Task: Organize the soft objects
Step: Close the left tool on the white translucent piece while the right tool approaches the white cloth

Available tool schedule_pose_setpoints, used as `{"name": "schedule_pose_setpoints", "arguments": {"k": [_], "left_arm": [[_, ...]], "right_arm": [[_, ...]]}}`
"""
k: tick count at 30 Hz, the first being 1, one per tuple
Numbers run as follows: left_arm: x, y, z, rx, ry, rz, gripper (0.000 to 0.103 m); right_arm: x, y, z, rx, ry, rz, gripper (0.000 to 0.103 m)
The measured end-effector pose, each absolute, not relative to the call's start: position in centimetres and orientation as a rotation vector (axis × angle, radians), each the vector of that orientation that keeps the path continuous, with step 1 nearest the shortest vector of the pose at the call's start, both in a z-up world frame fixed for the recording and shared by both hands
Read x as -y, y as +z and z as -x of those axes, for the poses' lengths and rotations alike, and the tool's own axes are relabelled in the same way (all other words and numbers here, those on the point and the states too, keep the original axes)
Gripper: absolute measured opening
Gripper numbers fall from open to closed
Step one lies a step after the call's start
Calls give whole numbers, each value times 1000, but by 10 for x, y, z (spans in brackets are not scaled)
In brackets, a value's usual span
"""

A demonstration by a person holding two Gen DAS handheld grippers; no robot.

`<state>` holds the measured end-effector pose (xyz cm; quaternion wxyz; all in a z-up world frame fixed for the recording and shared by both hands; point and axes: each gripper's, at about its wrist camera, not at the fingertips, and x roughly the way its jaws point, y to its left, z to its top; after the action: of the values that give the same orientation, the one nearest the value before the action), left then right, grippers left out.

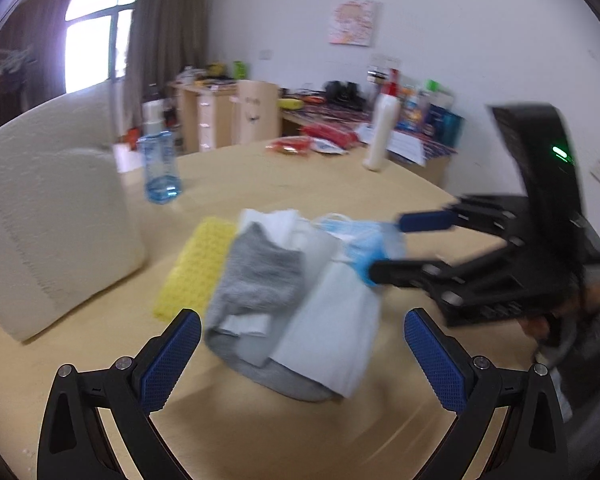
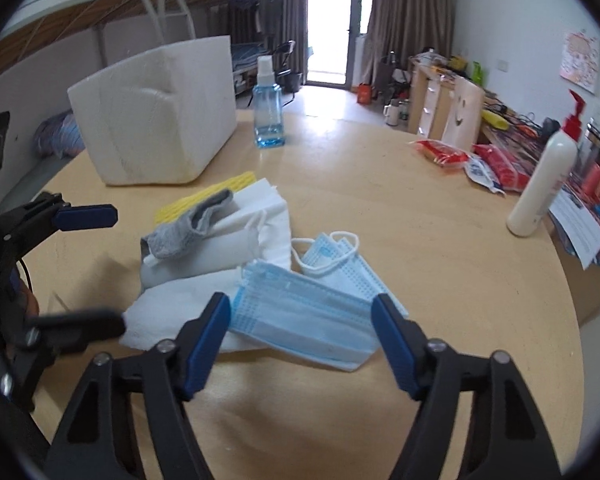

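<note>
A pile of soft things lies mid-table: a grey sock (image 1: 260, 272) (image 2: 188, 228) on white folded cloths (image 1: 332, 320) (image 2: 228, 236), a yellow sponge cloth (image 1: 200, 264) (image 2: 208, 198) behind, and blue face masks (image 2: 308, 312) (image 1: 360, 240) at the pile's right. My left gripper (image 1: 302, 356) is open, just short of the pile. My right gripper (image 2: 300, 340) is open, its jaws on either side of the nearest blue mask; it also shows in the left wrist view (image 1: 384, 246).
A white foam box (image 1: 48, 232) (image 2: 160, 116) stands at the left. A blue spray bottle (image 1: 160, 164) (image 2: 268, 108) and a white pump bottle (image 1: 382, 128) (image 2: 544, 184) stand on the round wooden table (image 2: 440, 264). Red snack packets (image 2: 476, 164) lie at the far edge.
</note>
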<state>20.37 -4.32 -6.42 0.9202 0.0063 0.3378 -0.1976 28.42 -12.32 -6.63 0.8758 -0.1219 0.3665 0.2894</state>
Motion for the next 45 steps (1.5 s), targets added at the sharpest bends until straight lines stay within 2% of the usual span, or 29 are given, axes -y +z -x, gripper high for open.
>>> {"name": "schedule_pose_setpoints", "arguments": {"k": [5, 8, 10, 14, 16, 21, 36, 39, 42, 45], "left_arm": [[56, -65, -198, -687, -519, -36, 102], [64, -68, -197, -682, -517, -71, 102], [70, -70, -197, -689, -516, -96, 102], [69, -72, -203, -699, -474, -122, 98], [62, -74, -208, -714, -446, -96, 90], [65, -79, -206, -749, -512, -101, 81], [38, -87, -233, -809, -386, 6, 80], [33, -89, -239, -821, -363, 23, 72], [32, -92, -245, -841, -339, 30, 58], [33, -91, -245, -838, -328, 18, 53]], "right_arm": [[124, -70, -285, -785, 634, 298, 55], [129, -76, -287, -805, 633, 309, 41], [133, -79, -291, -826, 619, 302, 38], [145, -81, -293, -839, 590, 275, 37], [151, -79, -291, -839, 571, 262, 37], [161, -77, -289, -841, 547, 242, 37], [166, -85, -289, -847, 586, 229, 37], [167, -86, -289, -851, 591, 227, 37], [167, -87, -288, -851, 596, 226, 37], [166, -85, -287, -844, 607, 221, 37]]}}
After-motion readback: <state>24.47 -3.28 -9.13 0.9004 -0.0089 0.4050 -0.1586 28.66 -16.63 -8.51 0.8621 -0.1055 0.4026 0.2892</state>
